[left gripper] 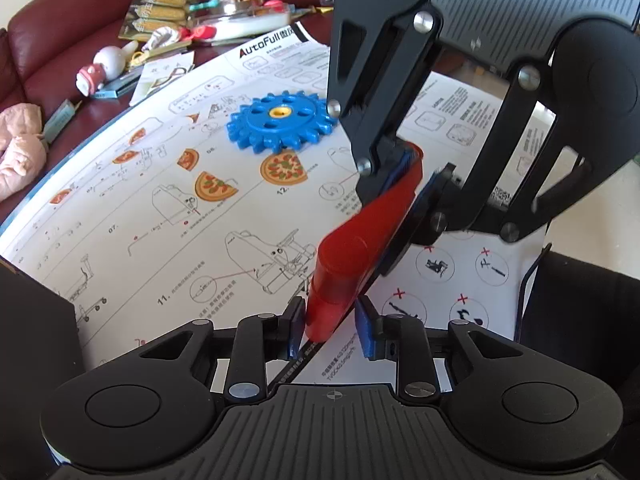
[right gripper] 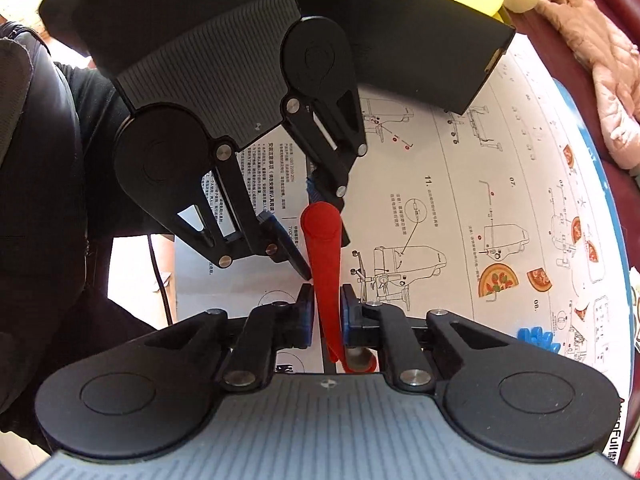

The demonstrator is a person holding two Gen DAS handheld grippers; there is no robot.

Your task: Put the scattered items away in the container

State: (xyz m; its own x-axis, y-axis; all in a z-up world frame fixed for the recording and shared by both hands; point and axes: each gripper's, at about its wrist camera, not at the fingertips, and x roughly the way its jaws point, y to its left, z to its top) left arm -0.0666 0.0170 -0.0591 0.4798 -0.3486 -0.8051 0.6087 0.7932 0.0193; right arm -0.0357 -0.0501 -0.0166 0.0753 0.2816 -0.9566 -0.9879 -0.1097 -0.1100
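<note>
Gripping one end of a red plastic piece (left gripper: 360,240), the right tool (left gripper: 412,176) comes down from the upper right of the left wrist view, its blue pads pressed narrowly on both faces of the piece. The other end, a thick rounded stub, sits between the fingers of the left tool (left gripper: 330,328). The left fingertip (left gripper: 296,326) touches the stub, while a thin gap shows beside the right one, so this tool is nearly closed around the piece rather than clearly clamping it.

From the right wrist view, the right tool (right gripper: 327,316) holds the flat red piece (right gripper: 326,264) upright between its pads, and the left tool (right gripper: 320,236) meets it from above, tilted down and toward the camera. Both tools face each other, tips almost meeting, above the instruction sheet (left gripper: 180,216) spread over the table. A blue gear (left gripper: 282,120) lies flat on the sheet, well apart from the tools. A black box (right gripper: 420,52) stands on the sheet behind the left tool.
</note>
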